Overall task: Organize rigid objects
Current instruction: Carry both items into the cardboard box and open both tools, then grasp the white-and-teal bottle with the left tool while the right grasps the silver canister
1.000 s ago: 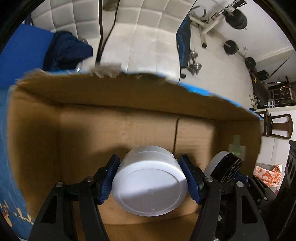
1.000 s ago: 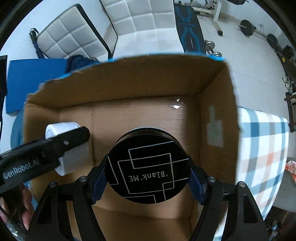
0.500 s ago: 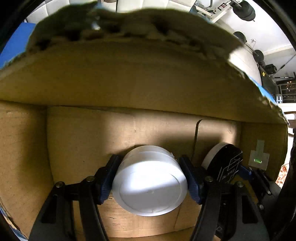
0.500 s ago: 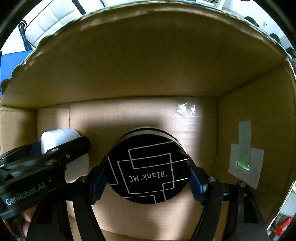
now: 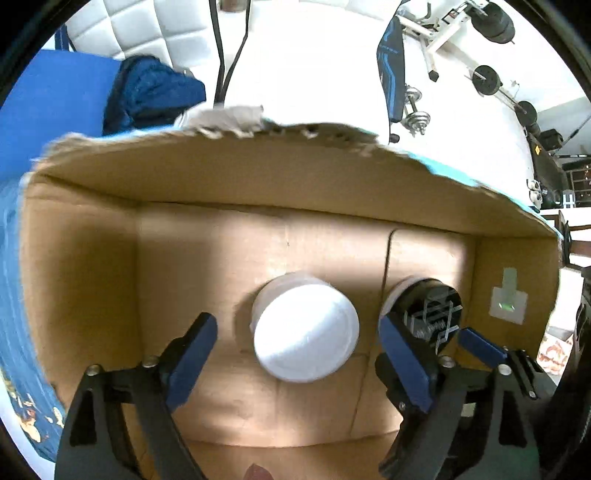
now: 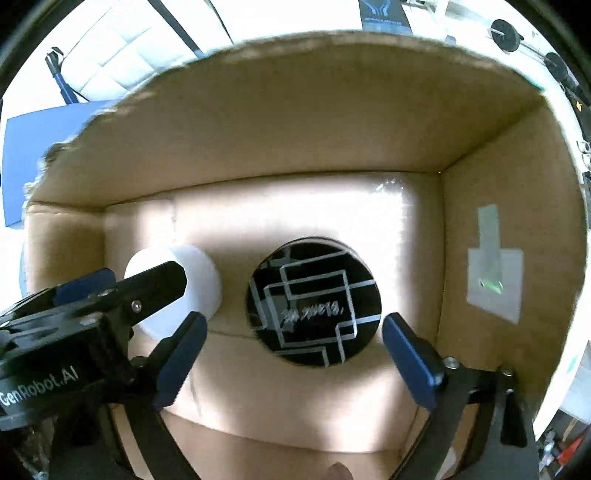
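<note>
A white round container rests on the floor of the cardboard box, and my left gripper hangs above it. Its jaws are opening, and the blue pads stand clear of the container's sides. To its right sits a black round tin with white line markings, also on the box floor. My right gripper is above the tin, jaws opening, pads apart from it. The tin and the right gripper show at the right of the left wrist view. The white container is partly hidden by the left gripper in the right wrist view.
The box walls rise on all sides, with a torn far rim. A taped patch sits on the right wall. Beyond the box are a white quilted seat, dark blue cloth, a blue mat and weights on the floor.
Both grippers have let go: the white container and the black tin, gripped before, now rest on the box floor between wide jaws. The left gripper has risen out of the box.
</note>
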Available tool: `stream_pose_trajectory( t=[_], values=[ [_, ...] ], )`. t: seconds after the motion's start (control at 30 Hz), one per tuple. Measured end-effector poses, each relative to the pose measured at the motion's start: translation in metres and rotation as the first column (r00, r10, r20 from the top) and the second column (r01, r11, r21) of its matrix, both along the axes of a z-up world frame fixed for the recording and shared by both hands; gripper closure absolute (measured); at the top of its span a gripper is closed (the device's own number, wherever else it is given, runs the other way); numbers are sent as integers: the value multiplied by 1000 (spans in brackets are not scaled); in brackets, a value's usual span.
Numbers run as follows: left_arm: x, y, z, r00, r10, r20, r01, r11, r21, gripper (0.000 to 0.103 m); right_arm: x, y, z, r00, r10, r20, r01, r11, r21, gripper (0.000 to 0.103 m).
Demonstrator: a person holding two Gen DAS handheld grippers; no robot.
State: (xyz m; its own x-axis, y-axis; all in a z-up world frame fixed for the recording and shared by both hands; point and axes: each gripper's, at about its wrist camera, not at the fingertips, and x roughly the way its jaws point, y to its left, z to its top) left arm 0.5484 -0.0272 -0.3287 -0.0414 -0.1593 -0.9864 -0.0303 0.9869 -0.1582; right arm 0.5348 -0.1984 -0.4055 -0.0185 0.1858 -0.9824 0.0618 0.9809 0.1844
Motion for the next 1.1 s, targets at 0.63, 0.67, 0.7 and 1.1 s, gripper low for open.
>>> stream_pose_trajectory(
  t=[0.63, 0.67, 0.7, 1.1],
  values=[
    [-137, 20, 120, 942, -23, 333, 7, 999, 46, 7, -131, 23, 149, 955, 37, 296, -2, 993, -117, 0],
    [-145, 19, 127, 937, -25, 349, 8, 999, 48, 7, -142, 23, 158, 951, 32, 308, 2, 994, -112, 0],
    [-147, 18, 130, 932, -31, 360, 13, 999, 52, 7, -150, 22, 164, 947, 26, 320, 9, 994, -107, 0],
    [-230, 20, 203, 862, -100, 497, 69, 994, 82, 7, -233, 15, 244, 891, -12, 453, 68, 992, -108, 0]
  ],
)
